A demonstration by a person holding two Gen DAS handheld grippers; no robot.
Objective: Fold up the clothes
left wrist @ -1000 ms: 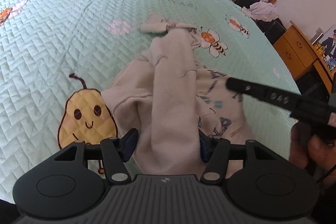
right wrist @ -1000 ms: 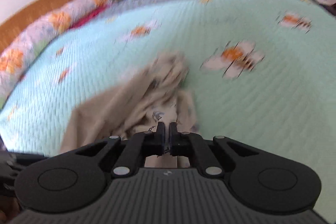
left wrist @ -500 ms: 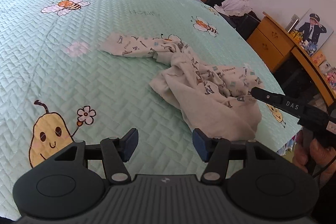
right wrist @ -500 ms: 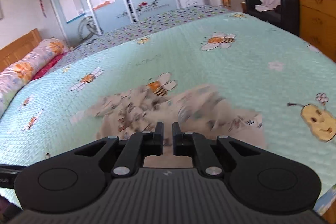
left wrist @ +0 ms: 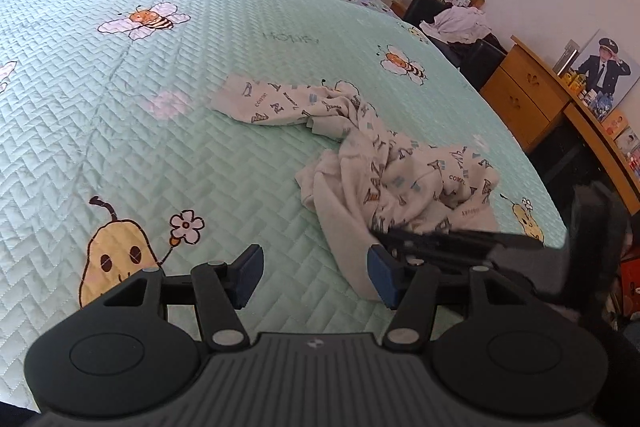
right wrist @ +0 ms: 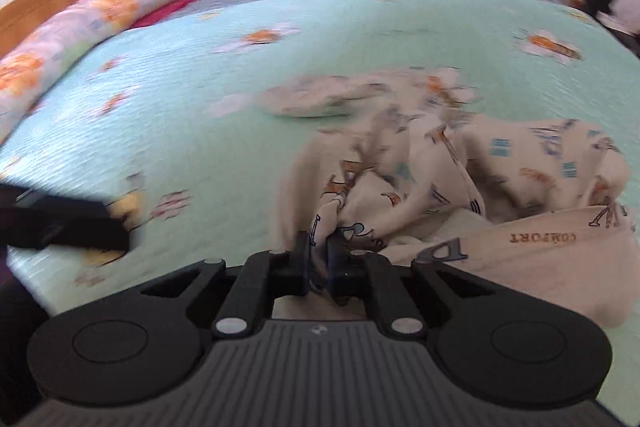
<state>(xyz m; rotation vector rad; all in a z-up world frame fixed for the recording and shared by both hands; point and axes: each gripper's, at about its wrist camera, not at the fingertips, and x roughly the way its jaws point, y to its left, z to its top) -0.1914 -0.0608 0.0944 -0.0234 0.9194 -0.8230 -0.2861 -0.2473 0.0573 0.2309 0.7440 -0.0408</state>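
A cream garment printed with letters lies crumpled on the mint green bedspread, one sleeve stretched to the left. My left gripper is open and empty, just in front of the garment's near edge. My right gripper is shut on a fold of the garment. It also shows in the left wrist view, coming in from the right over the garment's near edge. The right wrist view is blurred by motion.
The bed's right edge is close to the garment. Beyond it stand a wooden dresser and a dark chair with white clothes. A long floral pillow lies by the headboard.
My left gripper let go of the garment and pulled back. The garment dropped onto the bed in a heap. My right gripper swung round and now pinches a fold at the garment's near edge.
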